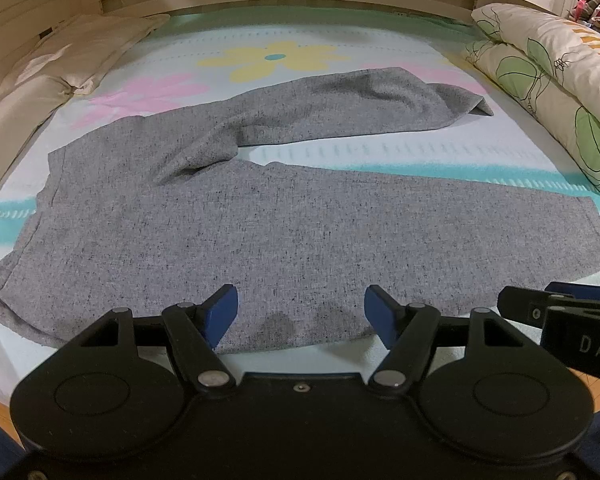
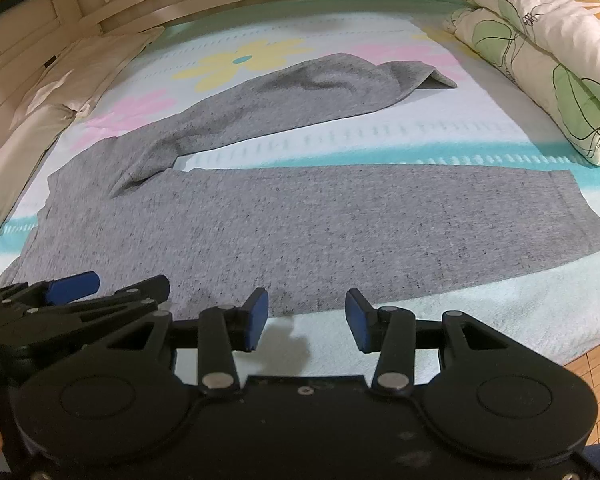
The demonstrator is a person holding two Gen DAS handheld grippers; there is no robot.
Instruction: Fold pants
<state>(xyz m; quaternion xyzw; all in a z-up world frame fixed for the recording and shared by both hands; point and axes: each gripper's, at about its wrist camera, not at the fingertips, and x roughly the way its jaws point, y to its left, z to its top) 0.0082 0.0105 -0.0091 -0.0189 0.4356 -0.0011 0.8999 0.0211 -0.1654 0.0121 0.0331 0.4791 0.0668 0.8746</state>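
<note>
- Left wrist view: the grey pants [image 1: 228, 236] lie flat on the flowered bed sheet [image 1: 420, 152], long axis left to right, waistband left, hems right. The near edge hides behind the left gripper [image 1: 301, 312], which tilts down over it, jaws wide, nothing between. The far leg bends away toward the quilt [image 1: 548, 92].
- Right wrist view: the right gripper [image 2: 307, 320] hovers at the pants' near edge, jaws wide and empty. The far hem looks folded under, perhaps.
</note>
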